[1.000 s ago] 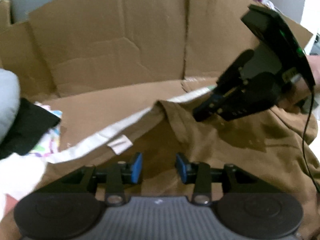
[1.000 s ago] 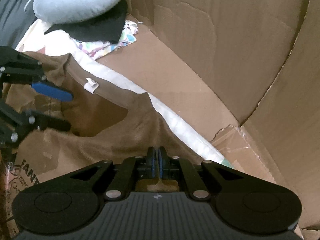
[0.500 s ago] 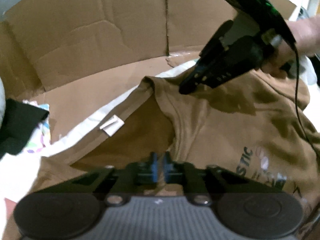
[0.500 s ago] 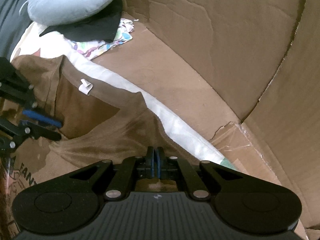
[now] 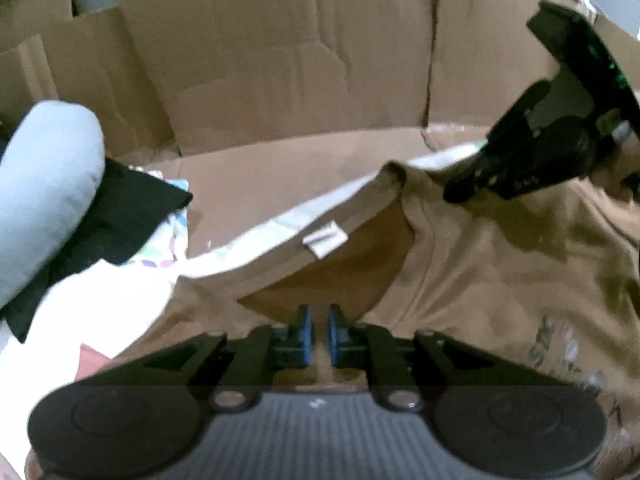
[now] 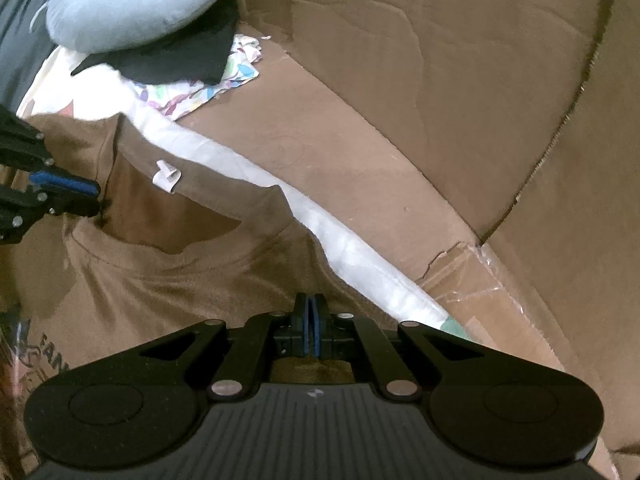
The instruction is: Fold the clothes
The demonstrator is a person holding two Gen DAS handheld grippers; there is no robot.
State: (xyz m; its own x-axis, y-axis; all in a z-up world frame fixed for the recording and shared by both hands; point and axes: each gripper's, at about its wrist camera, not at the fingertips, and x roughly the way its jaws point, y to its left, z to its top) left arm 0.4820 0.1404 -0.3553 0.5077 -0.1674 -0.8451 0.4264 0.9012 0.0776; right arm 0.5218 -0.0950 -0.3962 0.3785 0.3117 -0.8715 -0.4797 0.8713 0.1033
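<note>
Setting: flattened cardboard (image 6: 400,160) walls and floor, a white sheet (image 6: 360,256) laid along it. Item: brown T-shirt (image 5: 500,264), front up on the sheet, neck opening spread. Left gripper (image 5: 318,330) pinches the near collar edge, its jaws having just eased slightly apart; right gripper (image 6: 311,332) clamped on the shoulder fabric, likely to tension the shirt for folding. White neck tag (image 5: 324,238) unreadable; chest print partial, "FAN". Beside: blue neck pillow (image 6: 136,4).
</note>
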